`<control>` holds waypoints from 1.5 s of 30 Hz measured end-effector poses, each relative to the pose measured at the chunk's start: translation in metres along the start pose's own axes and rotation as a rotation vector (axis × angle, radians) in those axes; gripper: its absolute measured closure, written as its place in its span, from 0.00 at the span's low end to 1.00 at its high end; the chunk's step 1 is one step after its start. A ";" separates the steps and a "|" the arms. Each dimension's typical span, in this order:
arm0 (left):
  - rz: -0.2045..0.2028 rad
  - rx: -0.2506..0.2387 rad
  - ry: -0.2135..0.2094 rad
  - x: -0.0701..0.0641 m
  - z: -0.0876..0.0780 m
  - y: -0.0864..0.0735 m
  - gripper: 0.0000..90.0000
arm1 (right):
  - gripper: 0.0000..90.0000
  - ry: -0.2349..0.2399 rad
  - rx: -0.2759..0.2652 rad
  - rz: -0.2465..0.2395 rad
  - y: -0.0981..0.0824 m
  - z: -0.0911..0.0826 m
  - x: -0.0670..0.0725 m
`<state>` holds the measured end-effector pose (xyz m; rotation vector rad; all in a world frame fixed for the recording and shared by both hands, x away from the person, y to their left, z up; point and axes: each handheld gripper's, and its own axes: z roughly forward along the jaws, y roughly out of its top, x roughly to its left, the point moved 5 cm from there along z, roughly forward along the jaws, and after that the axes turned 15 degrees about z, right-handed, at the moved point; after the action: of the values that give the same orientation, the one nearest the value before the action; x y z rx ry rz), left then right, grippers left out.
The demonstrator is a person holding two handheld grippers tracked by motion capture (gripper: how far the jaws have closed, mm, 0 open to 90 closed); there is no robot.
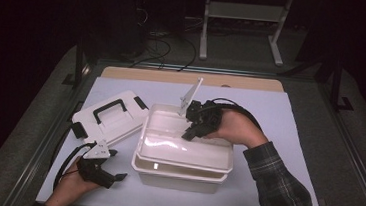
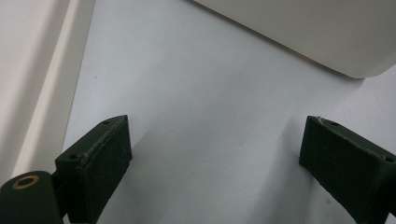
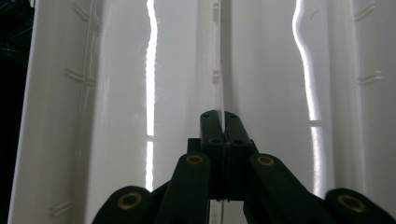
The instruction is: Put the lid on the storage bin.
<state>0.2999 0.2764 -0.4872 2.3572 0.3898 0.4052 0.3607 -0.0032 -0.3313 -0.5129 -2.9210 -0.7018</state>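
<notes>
The right gripper (image 3: pixel 219 122) has its jaws pinched tight on the thin upright divider rib (image 3: pixel 219 70) that runs up the middle of the white plastic inner tray (image 1: pixel 187 146), as the right gripper view shows, with the rib's edge caught between the two black pads. That tray sits in the centre of the high view, nested on top of the white rectangular plastic storage box (image 1: pixel 179 177). I judge the weak point to be this grip: the rib is narrow and glossy, so if the tray is lifted by it alone it could slip out of the pads, or tip toward its heavier end and catch on the box's rim, dragging the box across the pale sheet that covers the bench (image 1: pixel 280 116). In the high view the right gripper (image 1: pixel 194 129) points down and toward the lower left of the frame into the tray, the hand (image 1: pixel 234 129) behind it and the plaid sleeve (image 1: pixel 281 189) running to the lower right. The left gripper (image 1: pixel 102 169) lies low at the lower left, jaws wide apart with nothing between them, just off the box's near corner. The white lid with a black handle (image 1: pixel 112 117) rests at centre left beside the box.
</notes>
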 end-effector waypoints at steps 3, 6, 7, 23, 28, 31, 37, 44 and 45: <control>-0.002 0.000 -0.001 0.000 0.000 0.000 0.09 | 0.99 0.006 0.011 -0.008 0.002 0.006 0.002; -0.001 0.001 0.000 0.000 0.000 0.000 0.09 | 0.99 0.005 0.015 -0.007 0.003 0.009 0.004; -0.001 0.001 0.000 0.000 0.000 0.000 0.09 | 0.99 0.007 0.013 -0.012 0.003 0.011 0.005; 0.000 0.000 0.000 0.000 0.000 0.000 0.09 | 0.99 0.009 0.029 -0.001 -0.001 0.026 0.006; 0.000 0.000 0.001 0.000 0.000 0.000 0.09 | 0.99 0.011 0.025 0.005 -0.003 0.029 0.005; 0.000 0.000 0.001 0.000 0.000 0.000 0.09 | 0.99 0.008 0.027 0.004 -0.003 0.030 0.005; -0.001 0.000 0.000 0.000 0.000 0.000 0.09 | 0.87 -0.014 0.014 0.005 -0.003 0.029 0.005; -0.001 0.000 0.000 0.000 0.000 0.000 0.09 | 0.66 -0.036 -0.055 0.031 -0.005 0.016 0.000; -0.001 0.000 0.000 0.000 0.000 0.000 0.09 | 0.62 -0.050 -0.063 0.034 -0.006 0.014 0.000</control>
<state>0.2999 0.2763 -0.4872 2.3570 0.3905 0.4051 0.3587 -0.0016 -0.3459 -0.5934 -2.9361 -0.7900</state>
